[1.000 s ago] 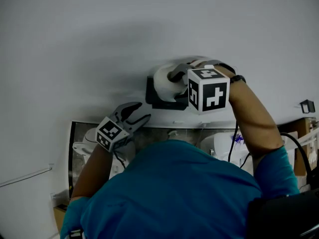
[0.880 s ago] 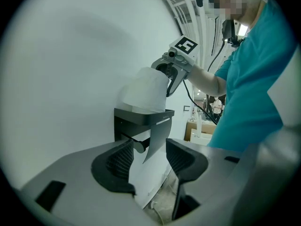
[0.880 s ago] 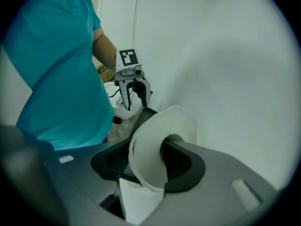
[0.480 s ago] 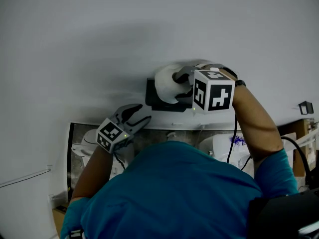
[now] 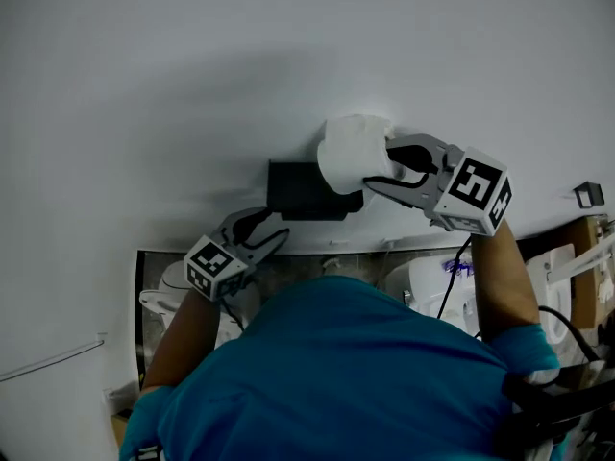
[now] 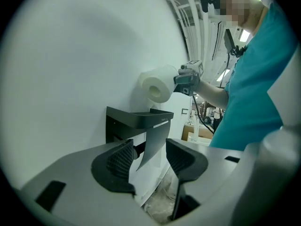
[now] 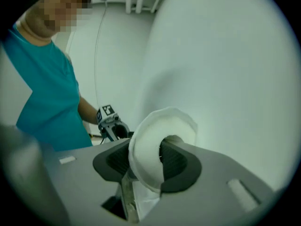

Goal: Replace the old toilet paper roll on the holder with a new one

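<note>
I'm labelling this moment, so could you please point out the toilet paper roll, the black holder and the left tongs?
toilet paper roll (image 5: pixel 351 152), head view, on its outer paper wrap.
black holder (image 6: pixel 136 118), left gripper view, on its top shelf.
left tongs (image 5: pixel 278 221), head view, midway between the fingertips.

Right gripper (image 5: pixel 381 164) jaws just closing on toilet roll (image 5: pixel 351 152), near black holder (image 5: pixel 303 190).

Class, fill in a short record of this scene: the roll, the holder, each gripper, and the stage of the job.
roll: white toilet paper roll, held in the air against the wall, above the holder
holder: black, wall-mounted, no roll on it
right gripper: shut on the toilet paper roll; its jaws have just been closing on it
left gripper: open, empty, below the holder
stage: roll clear of holder; old or new cannot be told
</note>
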